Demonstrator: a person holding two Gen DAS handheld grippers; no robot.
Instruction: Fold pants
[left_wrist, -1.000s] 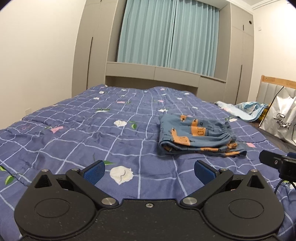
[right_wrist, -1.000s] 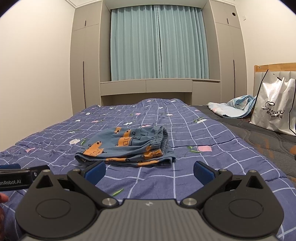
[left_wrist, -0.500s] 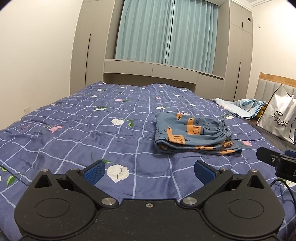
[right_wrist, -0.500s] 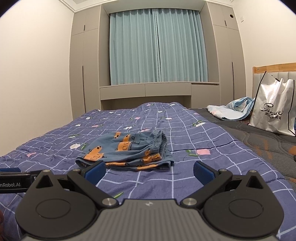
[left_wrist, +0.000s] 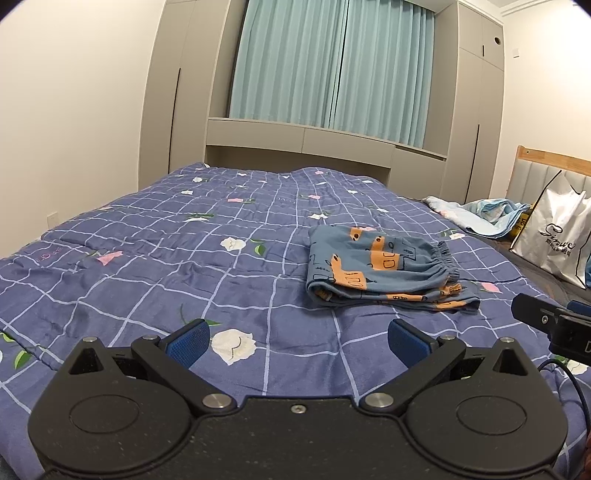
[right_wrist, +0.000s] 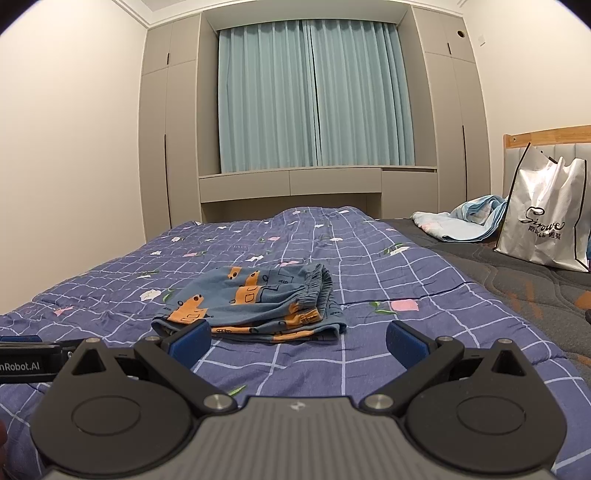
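Left wrist view shows your left gripper (left_wrist: 297, 341) low over the near edge of the bed, and its two blue fingers (left_wrist: 188, 341) are spread wide with nothing between them. Under them lies the purple checked quilt (left_wrist: 147, 266) with white and pink flowers on it. Go right and you find the pants (left_wrist: 380, 271), blue with orange shapes, folded into a small flat pile on the quilt, closer to the right side of the bed than the left. The stretchy waistband faces the right edge. The pants sit ahead of your fingers and do not touch them. Past the pants, at the far right side of the bed, there is a light blue blanket (left_wrist: 480, 214) in a heap and a white shopping bag (left_wrist: 554, 240) standing up near the wooden headboard (left_wrist: 546, 157). The black front of your other gripper pokes in at the right edge of this view.

Right wrist view shows your right gripper (right_wrist: 297, 341), also wide open and holding nothing. The folded pants (right_wrist: 255, 306) lie just ahead of it, a bit to the left, with the left blue finger (right_wrist: 190, 343) near their front edge. You cannot tell if it touches. Teal curtains (right_wrist: 314, 96) hang closed behind the bed.
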